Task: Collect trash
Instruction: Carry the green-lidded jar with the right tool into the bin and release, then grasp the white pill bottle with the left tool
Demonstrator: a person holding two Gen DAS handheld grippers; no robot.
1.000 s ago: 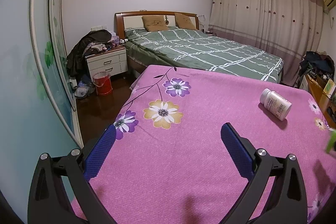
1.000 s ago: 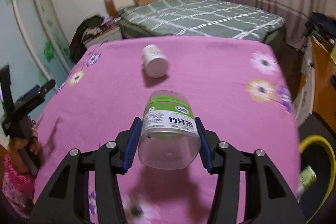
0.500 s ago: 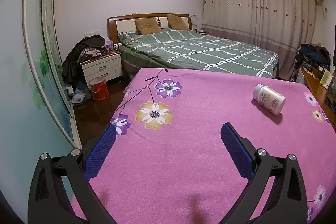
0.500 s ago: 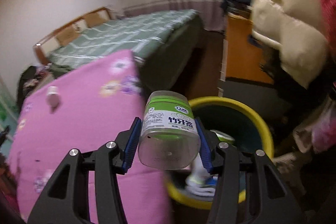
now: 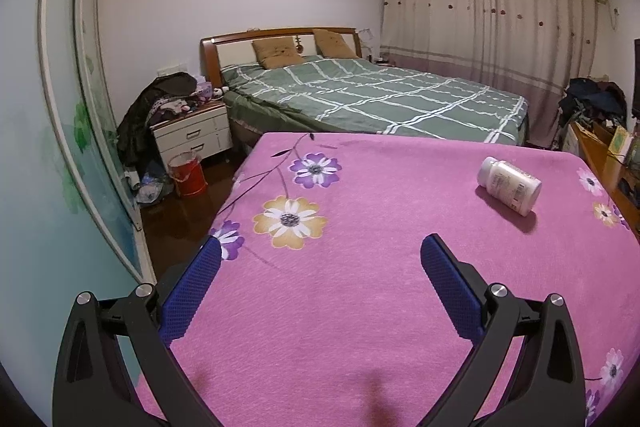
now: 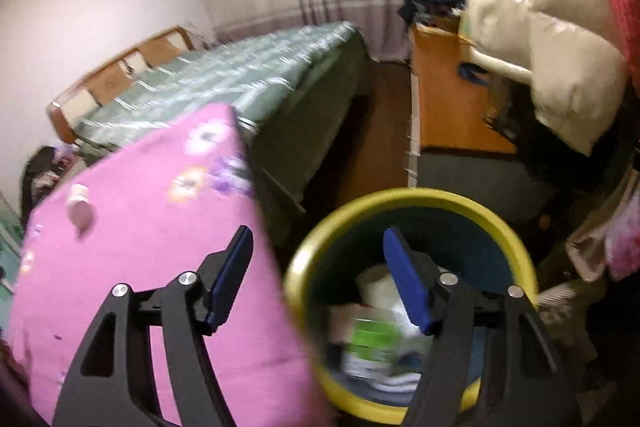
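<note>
A white pill bottle (image 5: 509, 185) lies on its side on the pink flowered cover (image 5: 360, 267), far right of my left gripper (image 5: 320, 263), which is open and empty above the cover. In the right wrist view the bottle (image 6: 79, 201) shows small at the left. My right gripper (image 6: 318, 253) is open and empty above the yellow-rimmed bin (image 6: 516, 239). The green-labelled clear jar (image 6: 374, 345) lies blurred inside the bin among other trash.
A green plaid bed (image 5: 380, 99) stands beyond the pink cover. A white nightstand (image 5: 192, 137) and a red bucket (image 5: 187, 174) stand at the left. An orange cabinet (image 6: 448, 99) and a cream puffy coat (image 6: 552, 39) are by the bin.
My right gripper swung from over the pink cover to the bin, opened and let go of the jar, which now lies in the bin. The left gripper shifted only slightly.
</note>
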